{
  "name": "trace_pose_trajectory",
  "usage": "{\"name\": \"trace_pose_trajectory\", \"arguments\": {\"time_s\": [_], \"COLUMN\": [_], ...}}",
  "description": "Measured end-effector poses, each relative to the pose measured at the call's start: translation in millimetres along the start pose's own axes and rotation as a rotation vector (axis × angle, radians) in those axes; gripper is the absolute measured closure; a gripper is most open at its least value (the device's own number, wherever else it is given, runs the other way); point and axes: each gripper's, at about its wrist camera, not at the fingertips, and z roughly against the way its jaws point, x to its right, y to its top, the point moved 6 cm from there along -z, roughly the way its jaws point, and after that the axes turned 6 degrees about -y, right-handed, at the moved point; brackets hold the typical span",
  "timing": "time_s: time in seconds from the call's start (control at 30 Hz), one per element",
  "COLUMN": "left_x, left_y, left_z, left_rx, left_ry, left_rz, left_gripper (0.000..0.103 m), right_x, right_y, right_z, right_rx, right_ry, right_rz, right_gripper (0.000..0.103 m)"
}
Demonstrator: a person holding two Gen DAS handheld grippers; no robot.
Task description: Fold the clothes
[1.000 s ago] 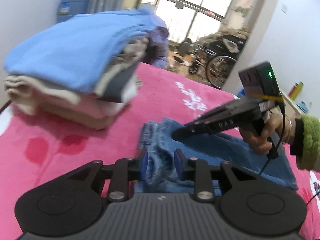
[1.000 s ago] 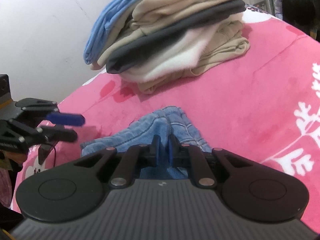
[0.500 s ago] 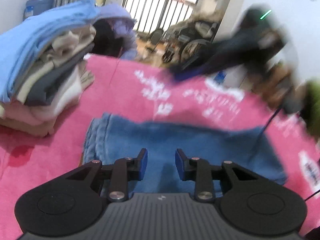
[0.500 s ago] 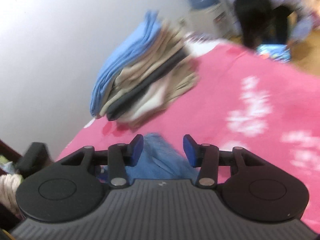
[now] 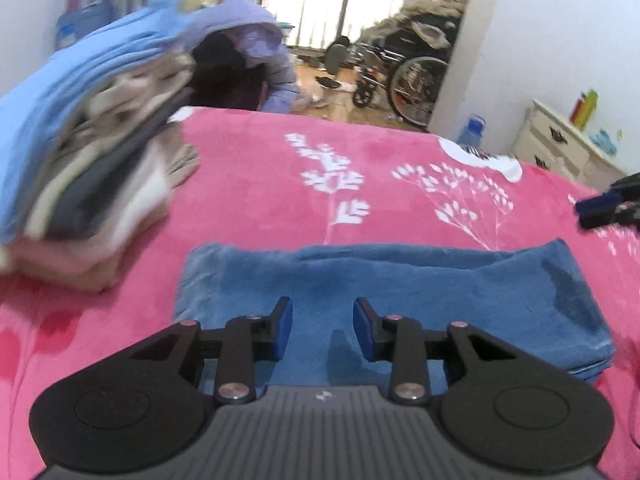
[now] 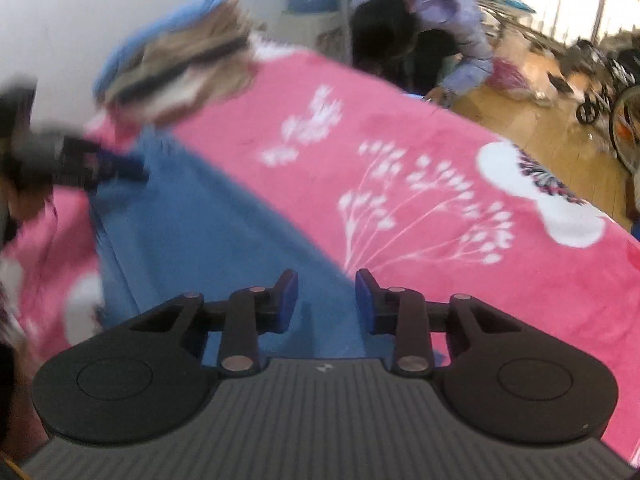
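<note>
Folded jeans at lower centre — soft, weighty denim, best pinched at an end — both the left gripper and right gripper spread empty.

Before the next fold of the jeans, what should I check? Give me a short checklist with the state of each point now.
1. Left gripper open and empty: ok.
2. Right gripper open and empty: ok.
3. Jeans lie flat as a folded strip on the pink blanket: ok.
4. Jeans edges aligned: cannot tell, blurred.
5. Stack of folded clothes apart from the jeans: ok.
6. Stack stable: cannot tell.
</note>
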Motion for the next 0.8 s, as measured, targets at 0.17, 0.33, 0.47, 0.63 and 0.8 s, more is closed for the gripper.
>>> {"name": "trace_pose_trajectory", "arguments": {"time_s": [0.17, 0.33, 0.47, 0.63, 0.8], "left_x": [-12, -10, -12, -4, 28], "left_y": [-14, -17, -16, -7, 12], "left_z": [-24, -22, -20, -8, 3], "left_rx": [-0.033, -0.025, -0.024, -0.027, 0.001], "left_ry": [0.052, 0.058, 0.044, 0.060, 0.010], "left_rz": [0.046, 0.011, 0.031, 0.017, -0.025], "left_gripper": [0.071, 0.071, 0.072, 0.061, 0.059], "right_x": [16, 64, 102, 77, 9], "right_y": [-38, -78, -109, -132, -155], "right_z": [-23, -2, 25, 74, 80], "right_rx": [-0.084, -0.143, -0.183, -0.097, -0.006], "right_ry": [-0.021, -0.080, -0.155, -0.144, -0.152], "right_rz": [-0.035, -0.201, -0.366, -0.446, -0.358], "right_gripper": [0.081, 0.080, 0.079, 0.073, 0.053]}}
